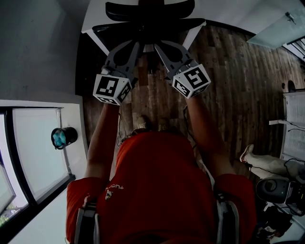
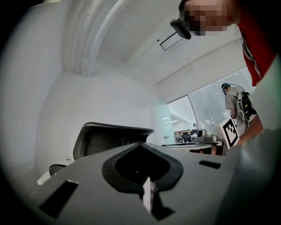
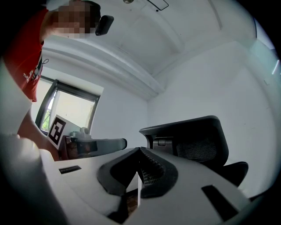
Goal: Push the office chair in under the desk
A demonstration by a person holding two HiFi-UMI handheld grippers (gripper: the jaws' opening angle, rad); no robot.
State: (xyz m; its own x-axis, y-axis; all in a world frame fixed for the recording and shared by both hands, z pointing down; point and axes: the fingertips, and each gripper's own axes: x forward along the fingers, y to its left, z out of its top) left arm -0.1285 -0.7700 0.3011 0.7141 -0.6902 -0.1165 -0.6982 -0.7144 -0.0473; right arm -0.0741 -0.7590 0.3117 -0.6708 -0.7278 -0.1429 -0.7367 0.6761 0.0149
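The black office chair (image 1: pixel 150 9) stands at the top of the head view, against the white desk (image 1: pixel 93 24); its mesh backrest rises above the desk's edge. Both grippers reach toward the back of the chair, side by side. My left gripper (image 1: pixel 137 45) is shut with nothing between its jaws, and my right gripper (image 1: pixel 158 45) is shut and empty too. Their tips lie just short of the chair's dark back; I cannot tell whether they touch it. The backrest (image 2: pixel 109 138) shows past the left gripper (image 2: pixel 141 145), and the backrest (image 3: pixel 193 140) past the right gripper (image 3: pixel 139 150).
Dark wooden floor (image 1: pixel 238 81) lies under and to the right of the chair. A grey wall (image 1: pixel 38 47) and a window ledge with a small round device (image 1: pixel 63 137) are at the left. Another person's foot (image 1: pixel 248 153) and equipment (image 1: pixel 276 190) are at the lower right.
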